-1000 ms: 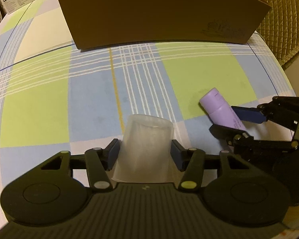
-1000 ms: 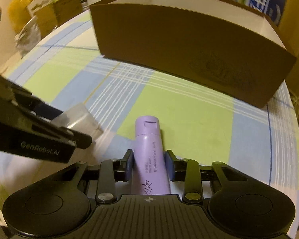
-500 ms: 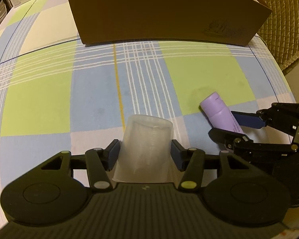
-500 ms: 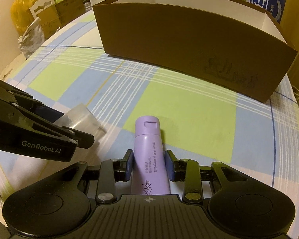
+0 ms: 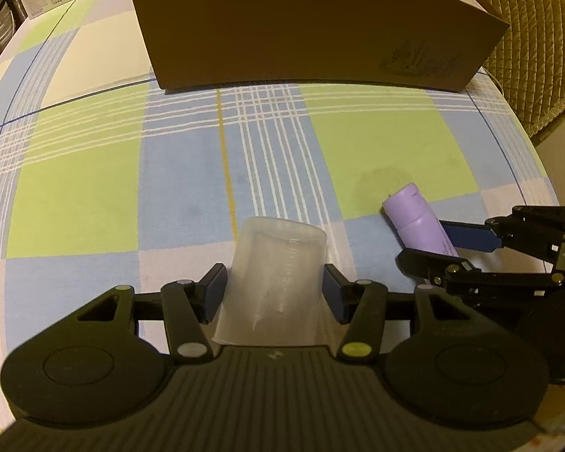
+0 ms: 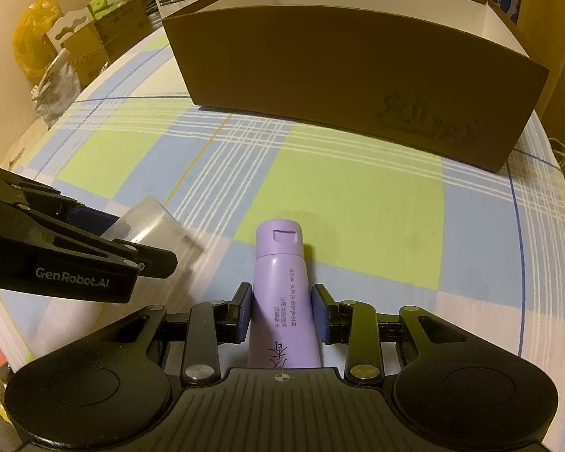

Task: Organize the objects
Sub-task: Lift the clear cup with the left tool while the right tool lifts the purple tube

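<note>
Brown box nearer; gripper ("GenRobot.AI")

Counter under blue-green-white checked cloth; quilted tan chair back at right; stacked cardboard cartons, yellow bag behind; dim warm light.

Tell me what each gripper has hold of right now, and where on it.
Left gripper: clear plastic cup, pads on its side walls. Right gripper: purple tube, pads on its body below the cap.

Both views now sit higher and nearer the brown box, more of its white inside showing.
</note>
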Demonstrator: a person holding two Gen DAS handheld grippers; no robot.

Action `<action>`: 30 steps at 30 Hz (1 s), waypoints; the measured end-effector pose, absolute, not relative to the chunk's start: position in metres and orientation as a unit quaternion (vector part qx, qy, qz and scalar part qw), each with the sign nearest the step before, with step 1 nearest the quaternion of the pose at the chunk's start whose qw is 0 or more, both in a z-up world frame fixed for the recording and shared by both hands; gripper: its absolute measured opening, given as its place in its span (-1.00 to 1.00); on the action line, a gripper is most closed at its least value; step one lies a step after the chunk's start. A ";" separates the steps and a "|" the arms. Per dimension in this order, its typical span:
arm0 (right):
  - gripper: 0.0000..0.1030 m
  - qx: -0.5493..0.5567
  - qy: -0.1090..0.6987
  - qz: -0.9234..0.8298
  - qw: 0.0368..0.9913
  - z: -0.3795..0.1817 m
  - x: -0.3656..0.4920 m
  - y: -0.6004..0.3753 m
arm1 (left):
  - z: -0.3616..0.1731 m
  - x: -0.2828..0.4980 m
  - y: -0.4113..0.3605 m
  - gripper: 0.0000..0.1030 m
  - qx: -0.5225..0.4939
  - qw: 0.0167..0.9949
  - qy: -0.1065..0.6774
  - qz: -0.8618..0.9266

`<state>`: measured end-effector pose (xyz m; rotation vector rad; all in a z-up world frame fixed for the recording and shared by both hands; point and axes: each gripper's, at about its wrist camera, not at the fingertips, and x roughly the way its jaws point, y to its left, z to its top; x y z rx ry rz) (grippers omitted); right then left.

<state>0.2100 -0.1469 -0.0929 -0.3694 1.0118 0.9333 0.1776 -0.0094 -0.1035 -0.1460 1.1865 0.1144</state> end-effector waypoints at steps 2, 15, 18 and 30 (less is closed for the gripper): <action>-0.40 -0.167 0.465 0.428 0.757 -0.092 0.210 -0.147 | -0.103 0.178 -0.009 -0.02 -0.069 0.826 0.557 0.055; -0.40 -0.151 0.462 0.427 0.762 -0.083 0.211 -0.149 | -0.092 0.180 -0.008 -0.02 -0.067 0.833 0.548 0.050; -0.40 -0.146 0.460 0.428 0.764 -0.079 0.213 -0.149 | -0.087 0.184 -0.008 -0.02 -0.066 0.835 0.543 0.049; -0.40 -0.103 0.454 0.434 0.771 -0.053 0.233 -0.142 | -0.063 0.201 -0.001 -0.02 -0.064 0.850 0.520 0.049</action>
